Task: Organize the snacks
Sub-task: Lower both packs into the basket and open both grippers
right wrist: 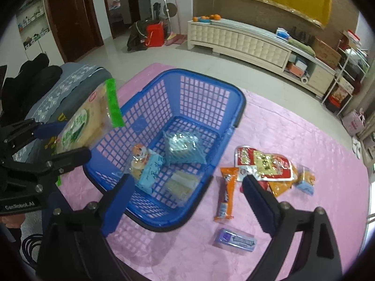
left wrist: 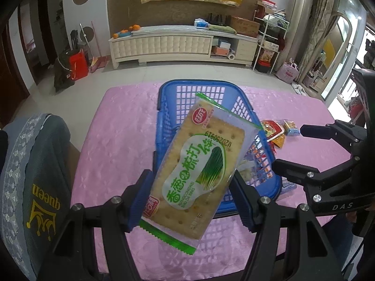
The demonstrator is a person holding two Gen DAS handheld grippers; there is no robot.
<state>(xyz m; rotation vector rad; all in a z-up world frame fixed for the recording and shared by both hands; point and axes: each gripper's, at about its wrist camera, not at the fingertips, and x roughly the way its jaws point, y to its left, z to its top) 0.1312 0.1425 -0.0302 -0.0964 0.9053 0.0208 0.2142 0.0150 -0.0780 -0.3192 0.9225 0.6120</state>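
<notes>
My left gripper (left wrist: 191, 195) is shut on a green-and-clear cracker packet (left wrist: 199, 164), held above the near left rim of the blue basket (left wrist: 168, 98). In the right wrist view the packet (right wrist: 82, 124) hangs by the basket's left wall (right wrist: 234, 91). The basket holds several snack packs, among them a clear blue one (right wrist: 182, 147). My right gripper (right wrist: 187, 182) is open and empty above the basket's near right corner; it also shows in the left wrist view (left wrist: 288, 147). Loose snacks lie right of the basket: an orange stick pack (right wrist: 226, 194), a red pack (right wrist: 264, 164), a purple bar (right wrist: 236, 240).
The pink tablecloth (right wrist: 293, 210) covers the table. A grey chair back (left wrist: 35, 164) stands at the table's left edge. A white TV cabinet (left wrist: 182, 44) stands across the tiled floor.
</notes>
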